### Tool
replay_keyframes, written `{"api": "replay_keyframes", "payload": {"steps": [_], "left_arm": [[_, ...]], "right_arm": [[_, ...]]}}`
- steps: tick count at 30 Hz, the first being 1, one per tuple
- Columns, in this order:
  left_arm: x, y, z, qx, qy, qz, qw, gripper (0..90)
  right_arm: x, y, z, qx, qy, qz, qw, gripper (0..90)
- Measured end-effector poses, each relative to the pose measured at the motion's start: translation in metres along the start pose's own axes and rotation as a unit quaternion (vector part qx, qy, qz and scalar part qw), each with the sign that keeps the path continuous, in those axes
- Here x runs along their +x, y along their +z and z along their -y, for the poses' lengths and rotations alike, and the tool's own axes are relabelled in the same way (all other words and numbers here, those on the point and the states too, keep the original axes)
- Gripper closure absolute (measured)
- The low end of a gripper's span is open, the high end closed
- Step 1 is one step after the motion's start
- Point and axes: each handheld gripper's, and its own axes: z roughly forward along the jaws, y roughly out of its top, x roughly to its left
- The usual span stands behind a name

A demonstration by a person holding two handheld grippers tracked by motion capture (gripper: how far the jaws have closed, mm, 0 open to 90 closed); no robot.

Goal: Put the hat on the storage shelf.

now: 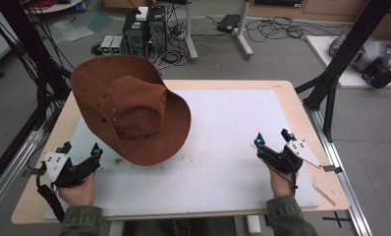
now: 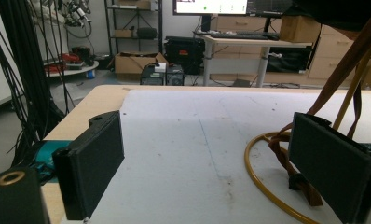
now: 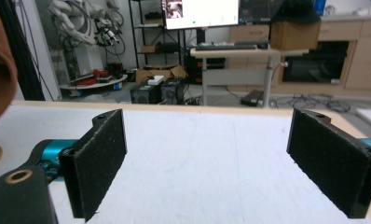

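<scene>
Hat [image 1: 134,110] being kept tilted at bench [image 1: 282,98] left, near left tool [image 1: 79,151].
Both tools, right tool [image 1: 273,138] included, are being held spread, empty; cord [image 2: 256,179] snagging is being risked.

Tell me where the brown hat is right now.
In the high view the brown hat sits tilted on the left half of the white mat, just ahead of the left gripper and well apart from the right gripper.
</scene>
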Motion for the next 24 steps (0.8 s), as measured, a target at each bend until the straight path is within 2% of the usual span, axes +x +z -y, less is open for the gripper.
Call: {"api": "replay_keyframes", "payload": {"steps": [3, 4, 7, 15, 24], "left_arm": [[0.000, 0.000, 0.000, 0.001, -0.001, 0.000, 1.0000, 11.0], [0.000, 0.000, 0.000, 0.001, -0.001, 0.000, 1.0000, 11.0], [0.000, 0.000, 0.000, -0.001, -0.002, 0.000, 1.0000, 11.0], [0.001, 0.000, 0.001, 0.001, 0.000, -0.001, 1.0000, 11.0], [0.000, 0.001, 0.002, 0.002, -0.002, 0.000, 1.0000, 11.0]], "right_arm": [[-0.006, -0.001, 0.009, 0.010, -0.003, 0.010, 0.9999, 11.1], [-0.007, -0.001, 0.011, 0.011, -0.012, 0.015, 0.9998, 11.2], [-0.009, -0.001, 0.013, 0.014, -0.007, 0.021, 0.9997, 11.2], [-0.004, -0.002, 0.012, 0.006, -0.011, 0.017, 0.9998, 11.2], [-0.007, 0.001, 0.013, 0.009, -0.012, 0.019, 0.9997, 11.2]]}}
